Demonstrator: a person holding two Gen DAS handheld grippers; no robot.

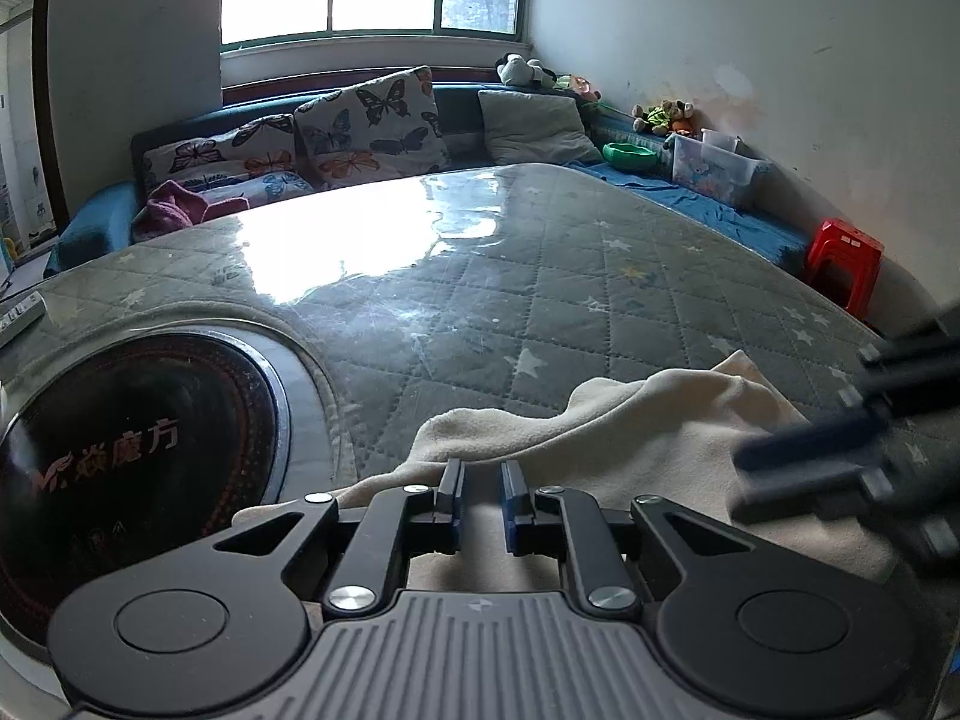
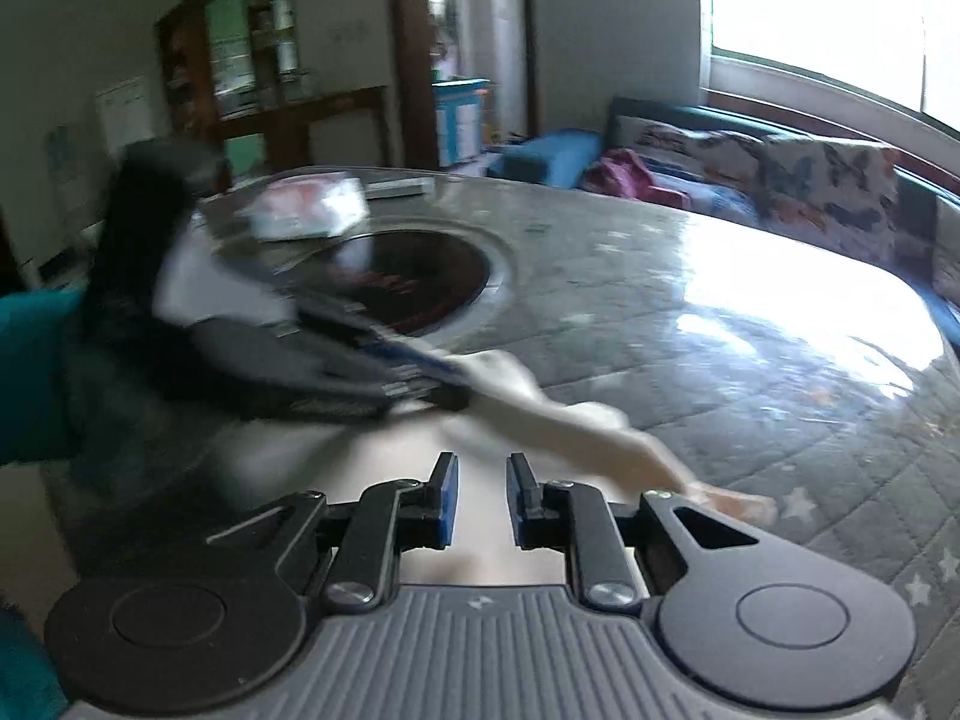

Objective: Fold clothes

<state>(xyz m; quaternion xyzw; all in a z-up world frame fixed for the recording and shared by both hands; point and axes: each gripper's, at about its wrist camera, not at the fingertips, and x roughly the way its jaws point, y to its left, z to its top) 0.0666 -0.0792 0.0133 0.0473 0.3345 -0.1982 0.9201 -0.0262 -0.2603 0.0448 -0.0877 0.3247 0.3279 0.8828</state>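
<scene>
In the left wrist view, the cream garment (image 1: 630, 438) lies rumpled across the lower middle and lower right of the frame, on the quilted table cover (image 1: 540, 276), its long axis running from lower left up toward the right. The left gripper (image 1: 483, 495) sits at the bottom centre with its near edge of cloth directly under and just ahead of its fingertips; the jaws stand slightly parted with a narrow gap, and cloth shows through that gap, but nothing appears pinched between the blue pads, so it reads as released. The right gripper (image 1: 840, 456) enters blurred from the right edge, over the garment's right part; its jaw state cannot be told here. The round black cooktop (image 1: 138, 444) fills the lower left, beside the cloth. In the right wrist view, the garment (image 2: 558, 420) stretches from the centre toward the lower right as a raised ridge, lying directly ahead of the right gripper (image 2: 482, 501), whose jaws are parted and hold nothing. The left gripper (image 2: 444, 381) comes in blurred from the left, its tip touching or very close to the ridge's left end; whether it grips cannot be told. Judging by this, both tools are equally near the cloth, one toward each end.
</scene>
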